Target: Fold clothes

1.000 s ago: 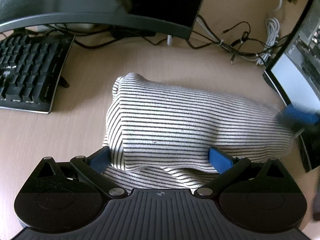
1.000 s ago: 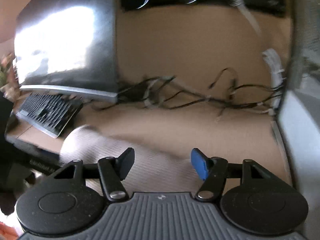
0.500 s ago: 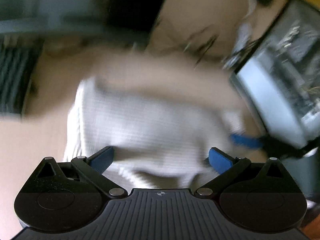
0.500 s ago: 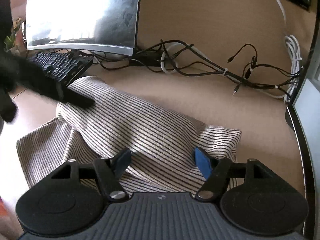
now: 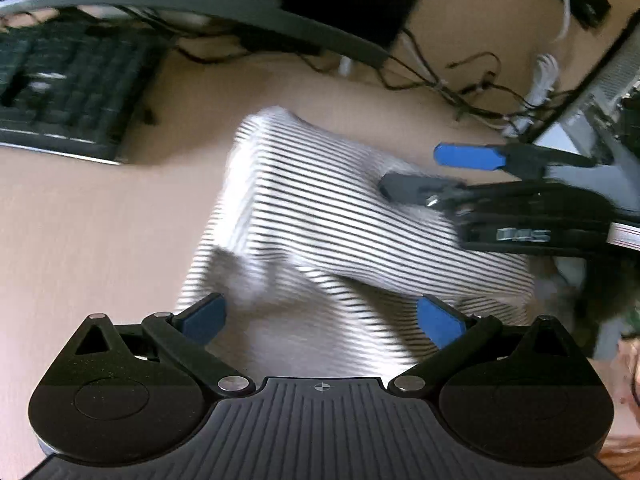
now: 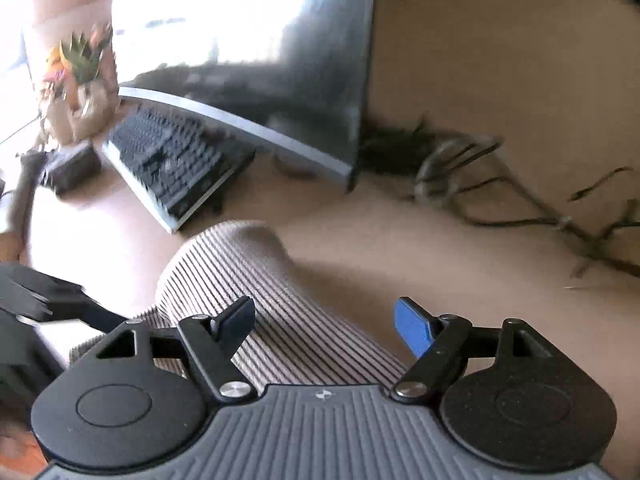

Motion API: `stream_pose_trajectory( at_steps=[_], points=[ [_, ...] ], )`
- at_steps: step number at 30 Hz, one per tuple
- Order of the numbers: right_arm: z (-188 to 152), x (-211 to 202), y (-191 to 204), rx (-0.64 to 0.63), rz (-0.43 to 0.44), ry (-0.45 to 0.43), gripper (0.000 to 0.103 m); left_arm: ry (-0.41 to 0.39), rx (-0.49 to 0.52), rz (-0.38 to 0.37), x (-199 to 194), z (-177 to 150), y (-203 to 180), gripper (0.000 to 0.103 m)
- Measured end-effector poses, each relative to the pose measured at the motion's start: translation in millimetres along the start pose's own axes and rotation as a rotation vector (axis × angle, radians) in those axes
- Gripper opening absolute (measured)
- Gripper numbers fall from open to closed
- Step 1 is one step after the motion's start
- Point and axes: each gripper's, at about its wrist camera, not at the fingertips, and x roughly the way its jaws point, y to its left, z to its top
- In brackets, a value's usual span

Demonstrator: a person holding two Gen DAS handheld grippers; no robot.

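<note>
A white garment with thin dark stripes lies folded in a thick bundle on the wooden desk. It also shows in the right wrist view. My left gripper is open, its jaws wide apart over the near edge of the garment, holding nothing. My right gripper is open and empty above the garment's right part. In the left wrist view the right gripper reaches in from the right over the garment's far right corner.
A black keyboard lies at the left, a curved monitor stands behind it. Tangled cables run along the back. A second screen stands at the right. A potted plant stands at the far left.
Both grippers stayed open while swinging about. The left gripper pulled back from the garment's near edge. The right gripper moved left over the garment and now faces the monitor and keyboard.
</note>
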Motion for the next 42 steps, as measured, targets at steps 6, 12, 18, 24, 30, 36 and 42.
stream_pose_trajectory(
  at_steps=[6,12,18,24,30,36,42],
  points=[
    [11.5,37.9,-8.7,0.041,0.137,0.118,0.092,-0.035,-0.048,0.056,-24.7,-7.3,16.1,0.103],
    [8.4,26.9,-7.8,0.141,0.249,0.16,0.047,-0.054,-0.087,0.077,-41.5,-16.4,31.1,0.103],
    [4.2,-37.6,47.8,0.016,0.271,0.106,0.037,-0.122,-0.156,0.048,-65.9,-16.7,53.3,0.103],
    [-44.0,-72.4,128.3,-0.166,0.115,0.05,0.043,-0.156,-0.133,-0.024,-74.7,-6.7,49.0,0.103],
    [-80.0,-84.8,155.4,-0.112,0.049,0.028,0.05,-0.025,-0.051,-0.008,-48.9,-17.5,34.9,0.103],
    [-78.7,-124.7,120.2,0.062,-0.108,-0.053,0.054,0.041,-0.029,0.008,-38.8,-36.5,43.1,0.103],
    [-96.7,-137.5,74.3,0.216,-0.376,-0.094,0.054,0.056,0.011,0.0,-36.7,-41.3,42.2,0.103]
  ],
)
